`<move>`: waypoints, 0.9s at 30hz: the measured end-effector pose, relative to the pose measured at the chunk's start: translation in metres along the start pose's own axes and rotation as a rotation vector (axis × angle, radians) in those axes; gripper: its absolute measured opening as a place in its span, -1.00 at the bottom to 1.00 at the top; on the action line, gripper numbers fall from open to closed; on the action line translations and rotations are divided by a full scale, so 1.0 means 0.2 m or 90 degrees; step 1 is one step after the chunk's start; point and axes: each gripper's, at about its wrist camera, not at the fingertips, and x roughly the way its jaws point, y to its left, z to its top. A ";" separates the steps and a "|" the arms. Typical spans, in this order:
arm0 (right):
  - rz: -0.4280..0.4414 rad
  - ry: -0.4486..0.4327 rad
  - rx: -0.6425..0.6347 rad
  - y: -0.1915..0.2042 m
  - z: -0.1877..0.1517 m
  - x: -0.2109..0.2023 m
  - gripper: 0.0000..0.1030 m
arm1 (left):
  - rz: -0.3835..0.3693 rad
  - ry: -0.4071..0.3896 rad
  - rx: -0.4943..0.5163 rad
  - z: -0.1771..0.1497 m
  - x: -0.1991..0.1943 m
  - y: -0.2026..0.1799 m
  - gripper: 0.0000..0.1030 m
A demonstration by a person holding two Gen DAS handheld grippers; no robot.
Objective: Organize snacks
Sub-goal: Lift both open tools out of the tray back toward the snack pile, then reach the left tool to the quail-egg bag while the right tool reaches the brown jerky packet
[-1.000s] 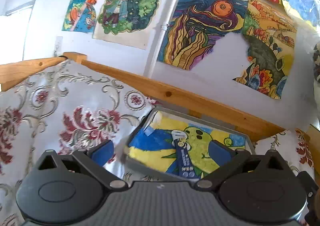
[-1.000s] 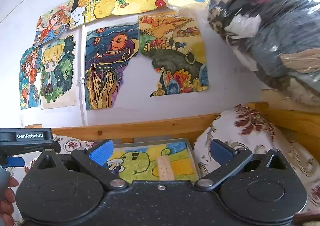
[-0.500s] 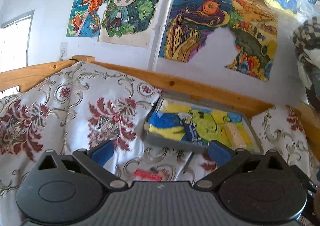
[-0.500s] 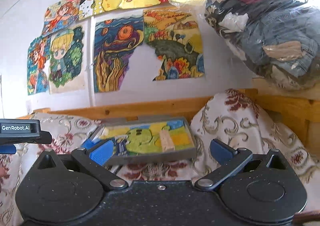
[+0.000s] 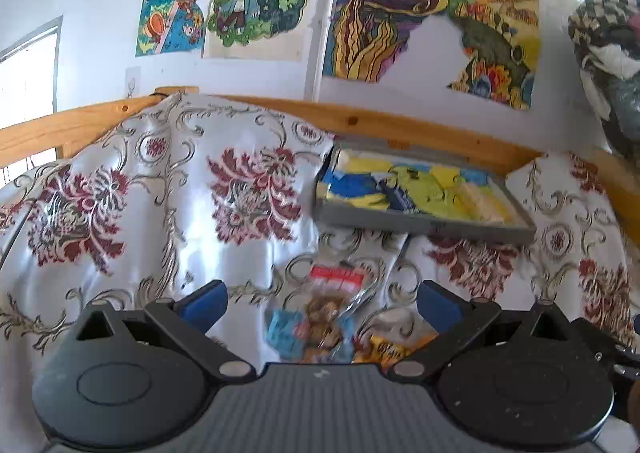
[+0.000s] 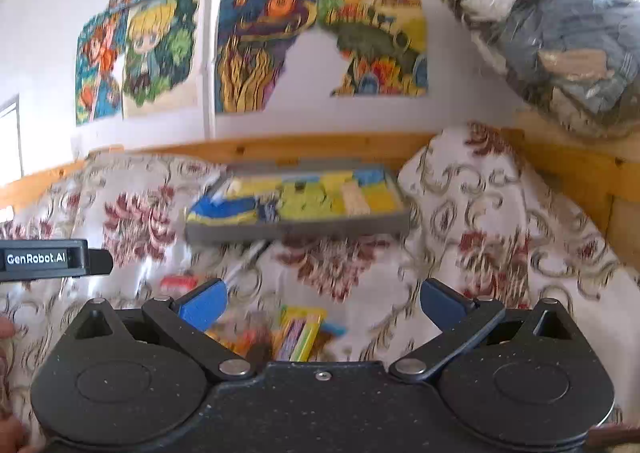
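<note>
White lettering "GenRobot.AI" on a black housing at the left edge of the right wrist view. Print on the snack packets on the floral cloth too blurred to read. No legible lettering in the left wrist view.

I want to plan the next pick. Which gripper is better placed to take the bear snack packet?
Probably left. The left gripper is open with the bear packet between its fingers. The right gripper frames a yellow packet instead.

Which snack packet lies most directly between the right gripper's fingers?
The yellow-green packet, centred between the open right gripper's fingers; the red packet lies off to the left.
</note>
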 end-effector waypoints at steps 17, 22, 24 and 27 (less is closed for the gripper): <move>0.013 0.153 -0.085 0.18 -0.14 0.10 0.99 | -0.003 0.116 0.064 -0.20 0.10 0.14 0.99; 0.012 0.183 -0.097 0.20 -0.16 0.15 0.99 | -0.005 0.134 0.074 -0.21 0.14 0.13 0.99; 0.013 0.197 -0.098 0.21 -0.16 0.17 0.99 | -0.008 0.139 0.079 -0.22 0.16 0.13 0.99; 0.014 0.217 -0.099 0.22 -0.17 0.20 0.99 | -0.010 0.150 0.081 -0.22 0.20 0.13 0.99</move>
